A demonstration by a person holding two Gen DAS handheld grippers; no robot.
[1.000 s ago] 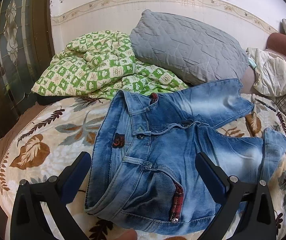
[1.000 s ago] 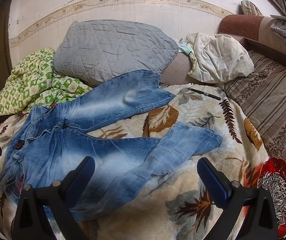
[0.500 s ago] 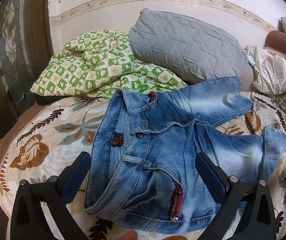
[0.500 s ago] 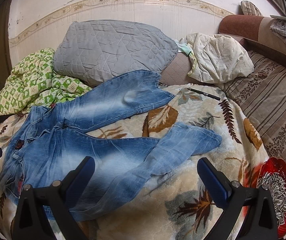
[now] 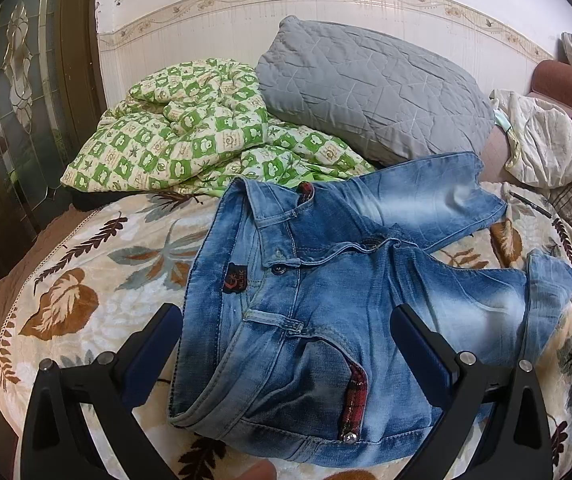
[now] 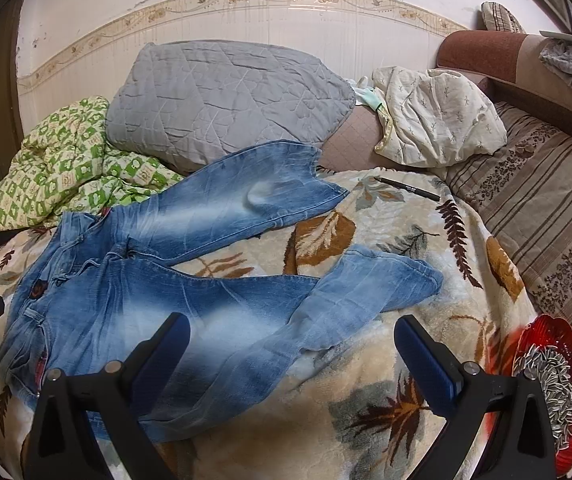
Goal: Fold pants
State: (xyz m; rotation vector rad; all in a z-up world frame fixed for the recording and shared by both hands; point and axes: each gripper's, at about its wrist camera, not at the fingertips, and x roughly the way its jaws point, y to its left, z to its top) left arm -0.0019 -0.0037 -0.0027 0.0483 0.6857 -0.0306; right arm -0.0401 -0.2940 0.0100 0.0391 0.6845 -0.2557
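Faded blue jeans (image 5: 325, 312) lie spread and unfolded on a leaf-patterned blanket (image 5: 86, 280), with both handheld grippers poised above them, holding nothing.

The waistband sits at the blanket's left end, the two legs splayed apart toward the right, the nearer leg (image 6: 365, 292) bent at the knee. The left gripper (image 5: 286, 344) hangs over the waistband with its jaws spread wide; the right gripper (image 6: 291, 350) hangs likewise released over the nearer leg. Behind the jeans rest a green checked quilt (image 5: 190, 136) and a grey quilted pillow (image 6: 226, 96). A black pen (image 6: 407, 188) lies on the blanket beyond the far leg, and a red dish (image 6: 553, 384) of seeds sits at the right edge.
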